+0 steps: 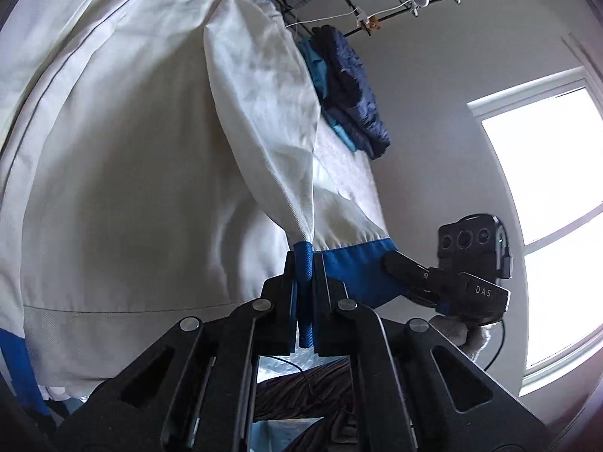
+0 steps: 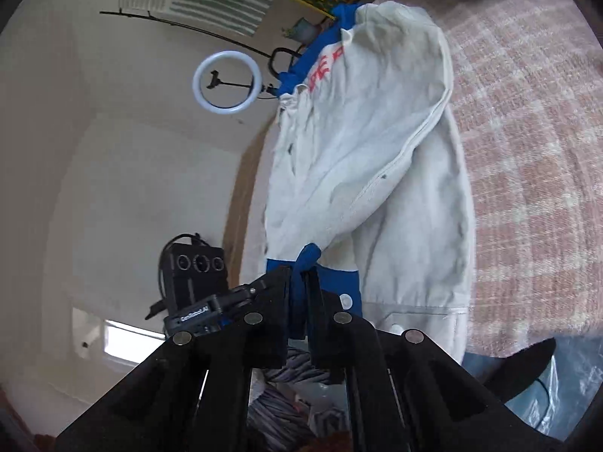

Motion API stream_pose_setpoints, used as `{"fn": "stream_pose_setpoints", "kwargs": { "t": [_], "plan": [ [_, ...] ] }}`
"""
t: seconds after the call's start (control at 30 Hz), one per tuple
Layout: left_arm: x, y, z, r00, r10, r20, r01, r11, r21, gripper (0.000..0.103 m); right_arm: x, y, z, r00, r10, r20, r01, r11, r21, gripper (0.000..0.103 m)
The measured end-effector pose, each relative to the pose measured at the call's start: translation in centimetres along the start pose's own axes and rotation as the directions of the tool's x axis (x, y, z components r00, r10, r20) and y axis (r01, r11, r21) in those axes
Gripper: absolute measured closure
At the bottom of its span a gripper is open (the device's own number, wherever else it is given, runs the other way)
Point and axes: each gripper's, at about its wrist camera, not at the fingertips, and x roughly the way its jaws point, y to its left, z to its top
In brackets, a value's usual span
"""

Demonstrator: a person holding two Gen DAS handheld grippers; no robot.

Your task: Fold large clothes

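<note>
White jacket (image 1: pixel 132 158) — cuffs pinched, left gripper (image 1: pixel 303 301), right gripper (image 2: pixel 299 309)

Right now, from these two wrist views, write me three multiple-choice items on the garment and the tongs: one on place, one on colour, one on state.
1. Where do the left tongs grip the white jacket with blue trim?
A. collar
B. blue cuff
C. red lettering

2. What colour is the lettering near the jacket's collar?
A. red
B. green
C. black

3. How do the right tongs stand?
A. wide open
B. shut on blue fabric
C. away from the jacket

Answers:
1 B, the blue cuff sits pinched between the fingers.
2 A, the red lettering shows beside the blue collar.
3 B, bunched blue fabric is clamped between the fingers.
</note>
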Motion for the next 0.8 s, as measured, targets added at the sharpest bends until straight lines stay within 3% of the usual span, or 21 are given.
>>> {"fn": "stream_pose_setpoints", "kwargs": {
  "t": [0.07,0.13,0.2,0.27,0.33,0.37,0.43,0.53,0.57,0.63,0.67,0.7,0.8],
  "plan": [
    [2.0,1.1,-0.7,0.998,0.049,-0.042,-0.049,0.999,-0.009,0.1,1.3,-0.7,-0.8,0.984,-0.175,-0.04,0.173,0.984,-0.045,0.097],
    [3.1,2.5,-2.0,0.995,0.078,-0.069,-0.079,0.997,-0.021,0.1,2.8,-1.9,-1.9,0.96,-0.264,-0.091,0.259,0.964,-0.058,0.098],
    [3.3,3.3,-2.3,0.995,0.07,-0.071,-0.073,0.996,-0.046,0.1,3.3,-2.1,-2.8,0.947,-0.312,-0.08,0.302,0.946,-0.117,0.095],
    [3.3,3.5,-2.3,0.995,0.066,-0.069,-0.069,0.996,-0.052,0.1,3.2,-1.8,-3.1,0.944,-0.322,-0.067,0.31,0.94,-0.143,0.093],
    [3.3,3.3,-2.3,0.995,0.072,-0.069,-0.074,0.997,-0.036,0.1,3.2,-1.4,-3.2,0.951,-0.303,-0.066,0.291,0.946,-0.145,0.072],
    [3.3,3.1,-2.4,0.995,0.073,-0.069,-0.076,0.997,-0.031,0.1,2.9,-1.3,-3.3,0.952,-0.3,-0.052,0.291,0.946,-0.145,0.051],
    [3.3,3.1,-2.4,0.995,0.072,-0.068,-0.074,0.997,-0.035,0.1,2.4,-1.7,-3.1,0.956,-0.291,-0.033,0.285,0.95,-0.13,0.046],
    [2.8,3.2,-2.5,0.995,0.072,-0.069,-0.075,0.997,-0.034,0.1,2.1,-3.0,-2.9,0.98,-0.193,-0.052,0.191,0.981,-0.038,0.046],
    [2.8,3.1,-2.5,0.995,0.077,-0.07,-0.079,0.997,-0.026,0.1,1.8,-3.4,-2.8,0.979,-0.195,-0.053,0.193,0.981,-0.028,0.046],
    [2.9,2.9,-2.5,0.994,0.077,-0.071,-0.079,0.997,-0.023,0.1,2.7,-4.0,-2.2,0.967,-0.247,-0.068,0.245,0.969,-0.041,0.059],
    [2.8,2.8,-2.5,0.995,0.072,-0.071,-0.074,0.997,-0.027,0.1,3.3,-4.0,-2.3,0.957,-0.278,-0.082,0.275,0.96,-0.05,0.084],
    [2.6,2.6,-2.4,0.995,0.067,-0.068,-0.069,0.997,-0.033,0.1,3.9,-4.2,-2.5,0.956,-0.273,-0.102,0.27,0.962,-0.046,0.097],
    [1.6,2.1,-2.3,0.998,0.013,-0.061,-0.016,0.998,-0.063,0.1,2.9,-3.9,-2.9,0.977,-0.192,-0.098,0.193,0.981,0.004,0.097]
  ]
}}
